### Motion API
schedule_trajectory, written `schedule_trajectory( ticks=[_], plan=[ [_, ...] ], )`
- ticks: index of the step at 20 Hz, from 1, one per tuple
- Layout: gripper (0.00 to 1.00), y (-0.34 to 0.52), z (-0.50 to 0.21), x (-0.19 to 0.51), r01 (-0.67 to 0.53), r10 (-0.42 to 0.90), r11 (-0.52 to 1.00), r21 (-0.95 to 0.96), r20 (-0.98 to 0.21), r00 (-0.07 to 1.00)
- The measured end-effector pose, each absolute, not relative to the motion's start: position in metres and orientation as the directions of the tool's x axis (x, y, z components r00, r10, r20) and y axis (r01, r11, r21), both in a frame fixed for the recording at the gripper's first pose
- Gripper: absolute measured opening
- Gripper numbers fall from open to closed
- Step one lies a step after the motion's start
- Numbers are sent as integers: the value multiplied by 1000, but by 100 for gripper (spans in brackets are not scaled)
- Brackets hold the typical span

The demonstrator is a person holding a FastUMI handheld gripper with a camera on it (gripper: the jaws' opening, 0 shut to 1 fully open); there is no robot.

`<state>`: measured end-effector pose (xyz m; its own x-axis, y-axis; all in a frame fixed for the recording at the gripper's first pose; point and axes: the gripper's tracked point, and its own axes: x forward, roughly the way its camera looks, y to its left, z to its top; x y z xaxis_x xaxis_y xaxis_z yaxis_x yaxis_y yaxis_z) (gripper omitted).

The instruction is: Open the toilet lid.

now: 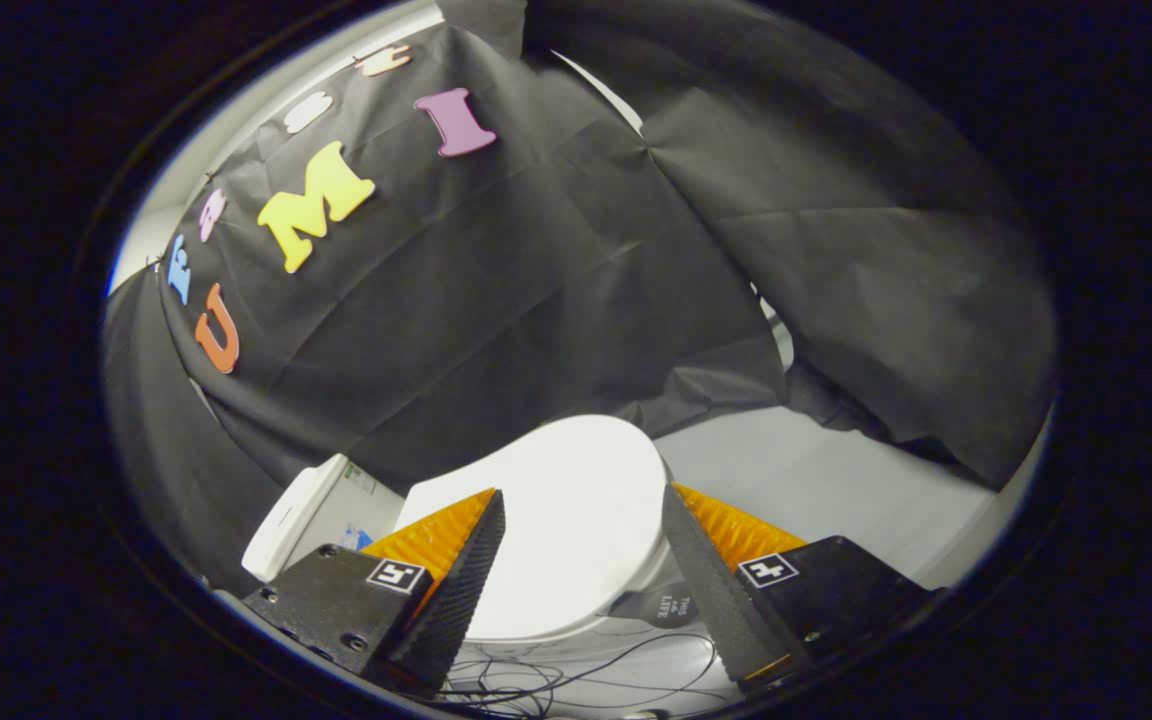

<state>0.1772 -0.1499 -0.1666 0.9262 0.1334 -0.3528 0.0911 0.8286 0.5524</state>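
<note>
Toilet lid (576, 520): white, closed, lower centre of frame, between and beyond the fingers.
Gripper (584, 510): 2 fingers spread apart, holding nothing.
Cables (576, 672): tangled, bottom centre, below lid.
Floor (816, 480): grey, lower right.

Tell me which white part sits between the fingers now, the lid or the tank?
The toilet lid: the closed, rounded white surface seen between the open gripper fingers. The tank is the boxy white part off beyond the left finger, against the black cloth.
</note>
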Motion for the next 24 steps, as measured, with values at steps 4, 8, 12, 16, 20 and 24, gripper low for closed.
schedule_trajectory(
  ticks=[4,8,12,16,20,24],
  plan=[
    [98,-163,-208,171,153,160,765,626,-414,896],
    [91,-169,-238,167,215,197,660,720,-442,875],
    [83,-160,-261,163,244,235,605,758,-462,855],
    [69,-164,-268,158,255,272,535,805,-450,851],
    [56,-164,-272,156,234,299,547,804,-448,843],
    [37,-166,-271,152,236,315,547,803,-459,831]
  ],
)
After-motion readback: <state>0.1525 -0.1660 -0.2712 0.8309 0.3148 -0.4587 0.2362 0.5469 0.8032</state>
